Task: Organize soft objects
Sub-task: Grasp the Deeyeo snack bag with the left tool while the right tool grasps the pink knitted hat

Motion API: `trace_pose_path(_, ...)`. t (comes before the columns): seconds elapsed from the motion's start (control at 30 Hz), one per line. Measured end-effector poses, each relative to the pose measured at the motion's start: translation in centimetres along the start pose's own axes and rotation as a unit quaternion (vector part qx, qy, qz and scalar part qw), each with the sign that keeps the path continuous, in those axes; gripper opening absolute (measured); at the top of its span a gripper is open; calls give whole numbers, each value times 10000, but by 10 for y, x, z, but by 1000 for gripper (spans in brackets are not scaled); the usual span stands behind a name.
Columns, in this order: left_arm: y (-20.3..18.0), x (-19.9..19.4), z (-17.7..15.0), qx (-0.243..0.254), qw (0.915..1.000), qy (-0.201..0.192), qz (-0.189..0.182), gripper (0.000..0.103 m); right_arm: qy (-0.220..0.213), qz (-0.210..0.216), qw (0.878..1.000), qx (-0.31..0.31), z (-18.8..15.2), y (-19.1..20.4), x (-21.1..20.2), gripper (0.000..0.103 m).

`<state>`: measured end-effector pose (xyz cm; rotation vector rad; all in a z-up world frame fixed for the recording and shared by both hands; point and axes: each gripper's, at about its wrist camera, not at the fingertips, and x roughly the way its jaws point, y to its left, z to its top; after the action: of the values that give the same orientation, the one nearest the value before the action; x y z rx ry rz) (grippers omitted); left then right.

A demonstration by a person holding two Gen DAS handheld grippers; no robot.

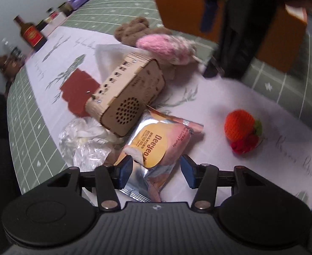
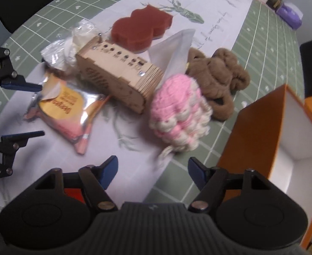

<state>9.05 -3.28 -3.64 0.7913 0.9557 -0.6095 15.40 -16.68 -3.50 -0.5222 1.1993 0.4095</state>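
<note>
I am holding my left hand-held gripper [image 1: 156, 171] low over the counter [image 1: 39, 110], its two blue fingers spread apart on either side of a foil snack packet [image 1: 156, 142]. The packet is lying flat on the white cloth runner [image 1: 230, 97], its far corner tucked just under a wooden perforated box [image 1: 130, 93]. I am straddling the near end because it is the free one; nothing is clamped yet.

My right hand-held gripper [image 2: 152, 170] is hovering with its fingers apart and empty, pointing toward a pink-and-cream knitted piece [image 2: 177, 114]. That piece is leaning against the box, with a brown plush toy [image 2: 217, 78] touching it behind. Just to its right, an orange box [image 2: 262, 131] is standing open, white inside, apparently empty where I can see in; I judge it to be the place for the soft things, which is why this hand is waiting beside it.

A dark red sponge [image 2: 141, 27] and crumpled clear plastic [image 2: 62, 46] are sitting behind the wooden box. An orange knitted fruit [image 1: 241, 127] is lying alone on the runner, well apart from the pile.
</note>
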Motion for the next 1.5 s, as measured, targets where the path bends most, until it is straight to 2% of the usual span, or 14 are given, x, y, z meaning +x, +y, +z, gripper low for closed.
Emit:
trace_pose_path(0.2,-15,24,2,703,9971,221,200,63,16,-333,9983,-487,17,-1,16,79)
trace_pose_path(0.33,-19,32,2,1042,9935,355,295,67,78,-435,9967,-688,26,-1,32,79)
trace_pose_path(0.4,-20,38,3,1210,9904,543,381,67,100,-438,9962,-744,30,-1,40,79)
trace_pose_path(0.63,-18,46,9,1293,9876,790,409,60,112,-382,9955,-859,37,0,56,79)
trace_pose_path(0.8,-19,48,8,1391,9853,857,493,51,107,-441,9949,-902,41,1,60,68)
trace_pose_path(1.07,-24,49,8,1475,9828,871,692,39,109,-679,9916,-1099,40,4,54,39)
trace_pose_path(1.13,-25,47,8,1444,9830,869,729,34,91,-741,9903,-1169,36,7,49,35)
trace_pose_path(1.5,-25,30,8,1195,9870,793,721,28,-47,-845,9880,-1293,25,8,20,28)
